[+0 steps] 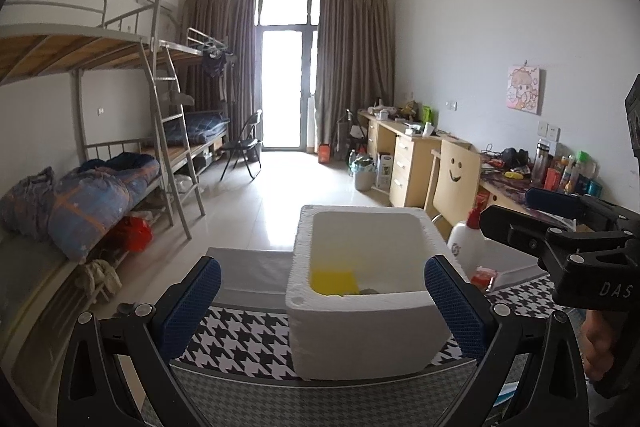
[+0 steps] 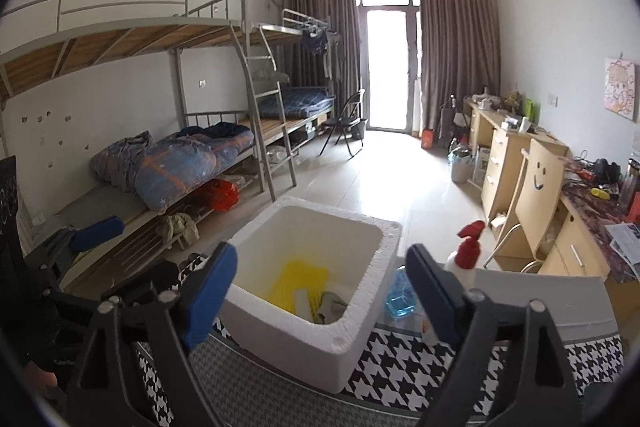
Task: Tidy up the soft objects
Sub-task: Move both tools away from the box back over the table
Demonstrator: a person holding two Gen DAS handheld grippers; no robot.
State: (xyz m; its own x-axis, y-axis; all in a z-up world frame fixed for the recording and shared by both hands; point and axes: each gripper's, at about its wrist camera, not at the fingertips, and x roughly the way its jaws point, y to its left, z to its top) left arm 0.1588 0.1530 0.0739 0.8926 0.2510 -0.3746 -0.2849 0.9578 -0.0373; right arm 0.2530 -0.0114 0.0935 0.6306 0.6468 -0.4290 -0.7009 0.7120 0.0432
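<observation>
Altogether, one white foam box (image 2: 332, 339) stands on the black-and-white houndstooth cloth (image 2: 400, 367), holding three soft items: one ridged yellow sponge (image 2: 296, 283), one pale whitish piece (image 2: 304, 303) lying on it, and one crumpled grey-green rag (image 2: 330, 309) against the near wall. One white spray bottle with a red trigger (image 2: 466, 253) and one blue-liquid bottle (image 2: 400, 301) stand just beside the box. Two grippers hover near it: the left gripper (image 1: 322, 307) and the right gripper (image 2: 320, 291), both with blue-padded fingers spread wide, nothing between them.
</observation>
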